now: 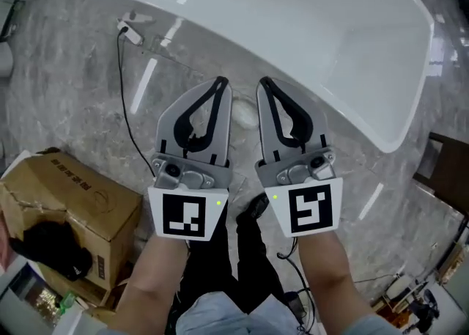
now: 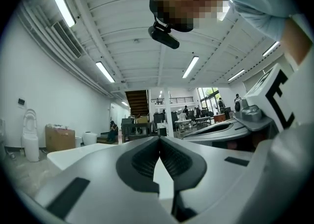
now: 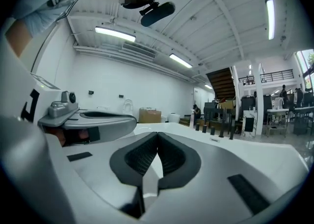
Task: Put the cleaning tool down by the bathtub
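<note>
The white bathtub (image 1: 308, 26) fills the top of the head view, its drain near the far rim. Both grippers hang side by side over the grey marble floor (image 1: 73, 84), just short of the tub's near wall. My left gripper (image 1: 222, 83) is shut with nothing between its pads, and so is my right gripper (image 1: 264, 83). In both gripper views the ribbed pads meet at the tip, left gripper (image 2: 159, 139) and right gripper (image 3: 157, 135). A small pale thing (image 1: 245, 115) lies on the floor between them by the tub; I cannot tell what it is.
A torn cardboard box (image 1: 69, 205) with dark cloth in it stands at the lower left. A white plug (image 1: 130, 29) with a black cable (image 1: 128, 121) lies on the floor left of the tub. Dark furniture (image 1: 443, 172) stands at the right edge.
</note>
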